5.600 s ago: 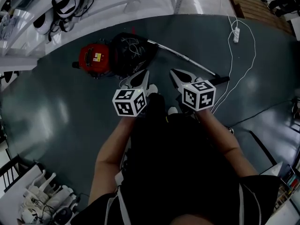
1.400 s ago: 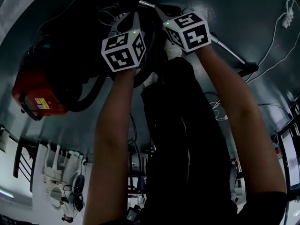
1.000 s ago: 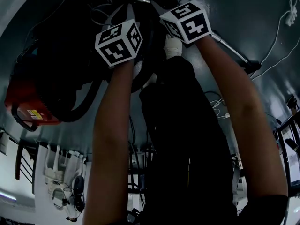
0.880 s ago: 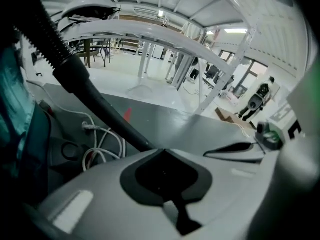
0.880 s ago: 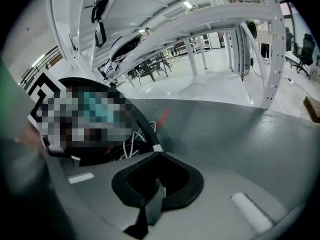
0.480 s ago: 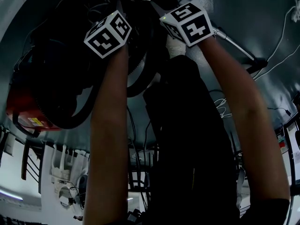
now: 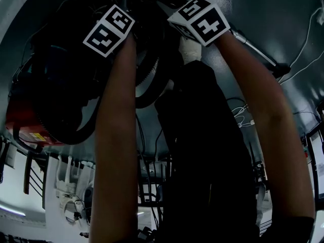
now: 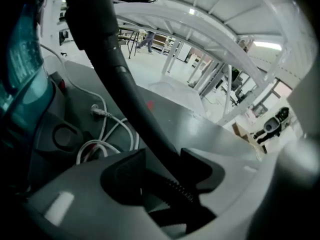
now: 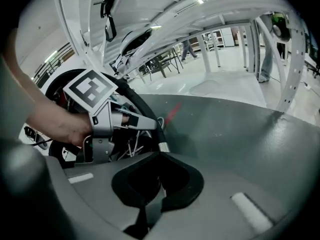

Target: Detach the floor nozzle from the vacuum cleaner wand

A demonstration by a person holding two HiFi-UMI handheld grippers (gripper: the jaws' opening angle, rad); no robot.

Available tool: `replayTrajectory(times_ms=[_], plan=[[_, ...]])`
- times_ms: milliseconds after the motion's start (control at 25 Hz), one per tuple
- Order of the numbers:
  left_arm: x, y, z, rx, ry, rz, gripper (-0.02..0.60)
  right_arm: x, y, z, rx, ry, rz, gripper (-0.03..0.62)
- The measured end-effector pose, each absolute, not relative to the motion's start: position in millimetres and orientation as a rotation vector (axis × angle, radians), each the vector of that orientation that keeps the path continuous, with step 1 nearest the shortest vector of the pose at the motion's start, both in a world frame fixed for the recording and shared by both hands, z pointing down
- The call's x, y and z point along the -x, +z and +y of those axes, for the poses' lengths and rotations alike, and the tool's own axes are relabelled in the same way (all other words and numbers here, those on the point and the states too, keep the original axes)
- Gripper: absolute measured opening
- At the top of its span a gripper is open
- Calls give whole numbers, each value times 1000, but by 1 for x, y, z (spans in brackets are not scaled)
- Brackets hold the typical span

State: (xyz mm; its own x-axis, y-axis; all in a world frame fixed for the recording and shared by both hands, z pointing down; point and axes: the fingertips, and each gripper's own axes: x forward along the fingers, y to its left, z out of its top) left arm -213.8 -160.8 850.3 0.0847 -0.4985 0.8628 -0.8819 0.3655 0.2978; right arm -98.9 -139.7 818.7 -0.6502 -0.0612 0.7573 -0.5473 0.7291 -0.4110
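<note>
The floor nozzle (image 7: pixel 281 70) is lying on the floor (image 7: pixel 263 4) at the far end of the wand (image 7: pixel 253 45), out past the person's right forearm (image 7: pixel 258 100) and well apart from both tools. It is looking like light, rigid plastic on a stiff, smooth metal tube, so I am expecting that tube to slip under the pads. The better holds are probably the nozzle's neck and the tube just beside that joint, pulling straight apart.

The left gripper (image 8: pixel 162 166) has just been opening and is standing spread, with the black hose (image 8: pixel 120 79) running between its jaws, unsqueezed. The right gripper (image 9: pixel 159 181) is sitting pressed together, seemingly empty, near a silver collar (image 9: pixel 162 146). The red vacuum cleaner (image 7: pixel 23 118) is lying off to the left.
</note>
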Motion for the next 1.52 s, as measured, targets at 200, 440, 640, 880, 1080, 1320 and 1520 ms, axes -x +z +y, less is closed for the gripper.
replayTrajectory(times_ms=[200,440,640,880,1080,1320,1520], plan=[[216,858,-172,-1292,404,-1548,290,105,825,-137,-423,825,-2181,-3],[217,872,-172,-1243,426,-1548,305,107,822,-135,-403,804,-2191,-3],[215,876,-177,-1270,436,-1538,276,103,817,-131,-396,810,-2196,-3],[211,855,-181,-1254,298,-1577,229,101,814,-132,-440,800,-2190,-3],[206,827,-187,-1276,268,-1584,212,101,801,-135,-440,708,-2175,-2],[189,783,-200,-1322,220,-1567,196,93,776,-135,-436,665,-2171,0],[182,747,-196,-1320,207,-1559,189,82,744,-139,-465,651,-2173,12]])
